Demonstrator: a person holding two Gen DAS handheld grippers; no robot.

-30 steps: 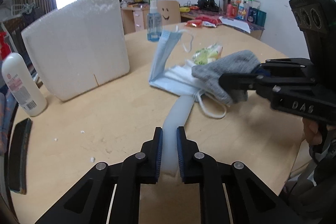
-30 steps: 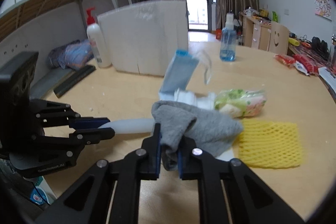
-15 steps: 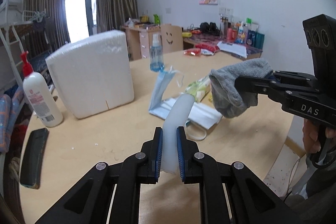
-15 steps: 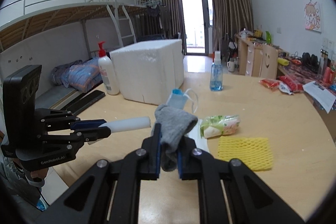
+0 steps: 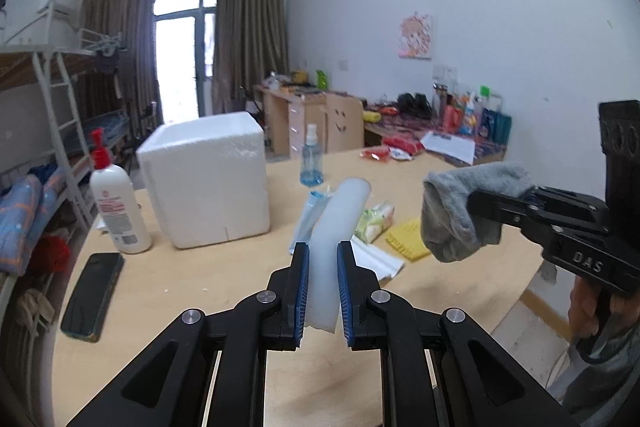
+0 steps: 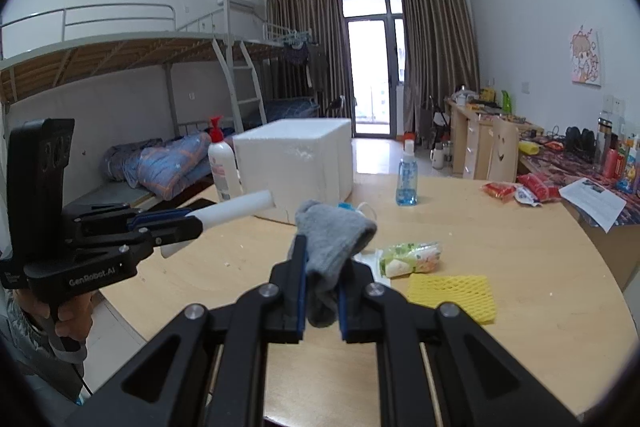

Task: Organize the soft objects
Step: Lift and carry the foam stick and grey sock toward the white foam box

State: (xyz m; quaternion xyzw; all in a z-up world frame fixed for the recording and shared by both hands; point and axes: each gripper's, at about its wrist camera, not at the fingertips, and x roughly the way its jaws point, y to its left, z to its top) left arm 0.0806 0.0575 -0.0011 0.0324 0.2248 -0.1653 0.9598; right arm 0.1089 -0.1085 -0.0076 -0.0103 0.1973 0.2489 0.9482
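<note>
My left gripper (image 5: 322, 291) is shut on a white foam strip (image 5: 338, 227) and holds it up above the wooden table (image 5: 192, 279). The strip also shows in the right wrist view (image 6: 236, 209). My right gripper (image 6: 322, 291) is shut on a grey sock (image 6: 330, 241), lifted above the table; the sock hangs at right in the left wrist view (image 5: 460, 211). On the table lie a blue face mask (image 5: 308, 219), a wet-wipes pack (image 6: 412, 257), a yellow foam net (image 6: 452, 293) and white masks (image 5: 376, 259).
A white foam box (image 5: 208, 183) stands at the table's back left, with a lotion pump bottle (image 5: 116, 203) and a black phone (image 5: 94, 293) left of it. A blue spray bottle (image 6: 406, 179) stands behind. Snack packets (image 6: 516, 191) lie far right.
Both grippers have risen well above the table with the foam strip and the sock. The sock has left the pile of masks.
</note>
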